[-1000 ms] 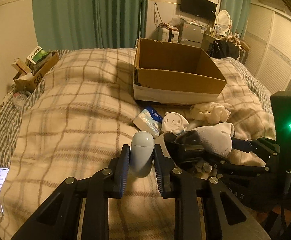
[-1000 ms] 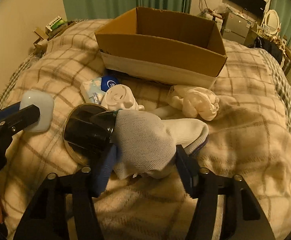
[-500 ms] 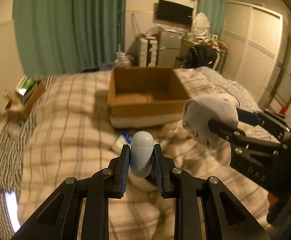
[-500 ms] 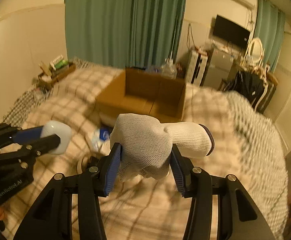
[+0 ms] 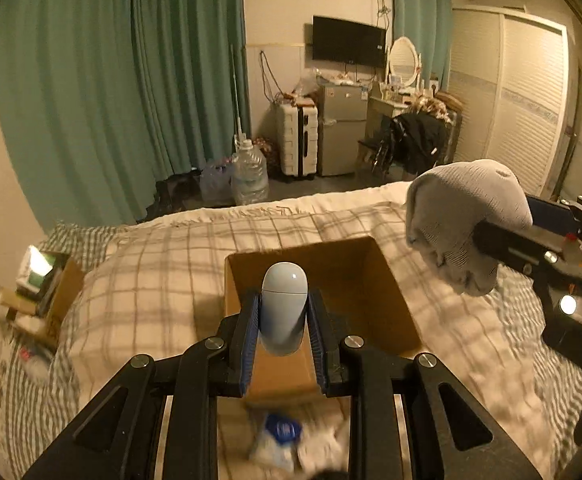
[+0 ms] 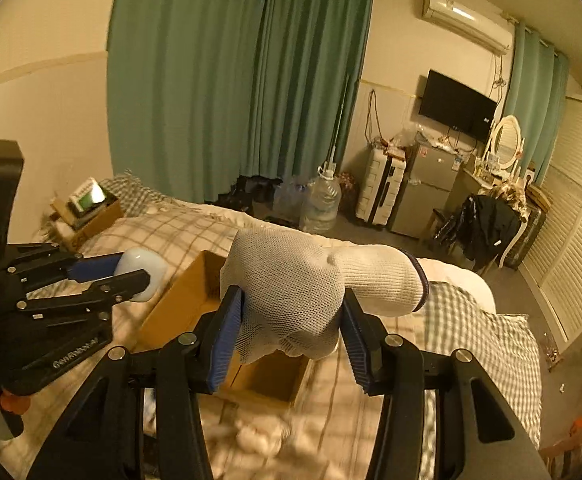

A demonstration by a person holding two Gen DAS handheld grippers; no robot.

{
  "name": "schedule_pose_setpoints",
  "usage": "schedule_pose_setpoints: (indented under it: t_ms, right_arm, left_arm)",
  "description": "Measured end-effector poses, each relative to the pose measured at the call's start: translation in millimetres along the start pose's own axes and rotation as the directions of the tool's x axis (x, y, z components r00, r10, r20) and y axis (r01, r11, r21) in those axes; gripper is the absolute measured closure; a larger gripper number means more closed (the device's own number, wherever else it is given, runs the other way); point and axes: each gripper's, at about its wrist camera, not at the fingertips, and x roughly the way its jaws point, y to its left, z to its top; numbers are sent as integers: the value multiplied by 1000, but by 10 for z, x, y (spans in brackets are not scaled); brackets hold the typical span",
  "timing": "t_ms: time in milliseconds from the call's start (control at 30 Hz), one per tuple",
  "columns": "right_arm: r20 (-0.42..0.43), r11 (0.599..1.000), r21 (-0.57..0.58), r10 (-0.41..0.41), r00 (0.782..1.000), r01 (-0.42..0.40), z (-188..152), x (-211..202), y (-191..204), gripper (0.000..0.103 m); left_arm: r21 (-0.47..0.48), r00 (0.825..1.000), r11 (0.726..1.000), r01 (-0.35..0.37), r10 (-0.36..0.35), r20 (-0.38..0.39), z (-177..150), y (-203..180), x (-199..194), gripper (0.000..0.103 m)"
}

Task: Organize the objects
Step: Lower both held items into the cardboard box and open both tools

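Blue-padded fingers (image 5: 251,336) of the left gripper (image 5: 283,332) are closed onto a pale blue, capsule-shaped plastic case (image 5: 283,308), which is held upright between them with its rounded top above the fingertips. From the left wrist view the case is seen in the air over an open brown cardboard box (image 5: 375,280), which is set on a bed covered by a beige plaid blanket (image 5: 151,272). From the right wrist view the same left gripper (image 6: 131,276) is seen from the side, with the case (image 6: 141,266) pinched at its tip, above the near left edge of the box (image 6: 179,304). The right gripper (image 6: 291,320) is clamped around a bunched white knitted glove (image 6: 295,292), whose ribbed cuff with a dark edge is pointed out to the right past the finger. The glove is held in the air over the box opening in that view; from the left wrist view the glove (image 5: 463,220) and the right gripper (image 5: 487,236) are seen to the right of the box and above the blanket. Below the near side of the box, blurred white cloth items (image 6: 255,436) and a white packet with a blue label (image 5: 281,432) are left lying on the blanket. A smaller cardboard box filled with oddments (image 5: 47,292) is placed at the left edge of the bed, and green curtains (image 5: 123,80) are hung behind.
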Motion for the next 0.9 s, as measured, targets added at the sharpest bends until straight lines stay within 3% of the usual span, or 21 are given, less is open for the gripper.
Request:
schedule_pose_setpoints:
  t_ms: [267,467,567,633,900]
  right_arm:
    - [-95,998,55,47,994,-42,-134,1237,-78,57]
    - [-114,991,111,91,989,-79,-413,1660,-168,51]
    - [-73,987,131,99,992,-89,-427,1559,-192,34]
    - [-51,985,144,102,993,-93,-375,1415,-245,30]
    - [-36,992,124,23,999,-18,-194,484,-286,29]
  left_arm:
    - [-23,997,1000,16,-18,-79,-103,151,975,80]
    - [-51,993,998,42,-47,-112,-279,249,1368,78]
    - [-73,990,995,73,-81,-114,-307,291,1355,69]
    - [-66,992,996,68,-74,-100,-296,282,1249,35]
    - [-26,1000,1000,11,-12,-21,-276,231,347,15]
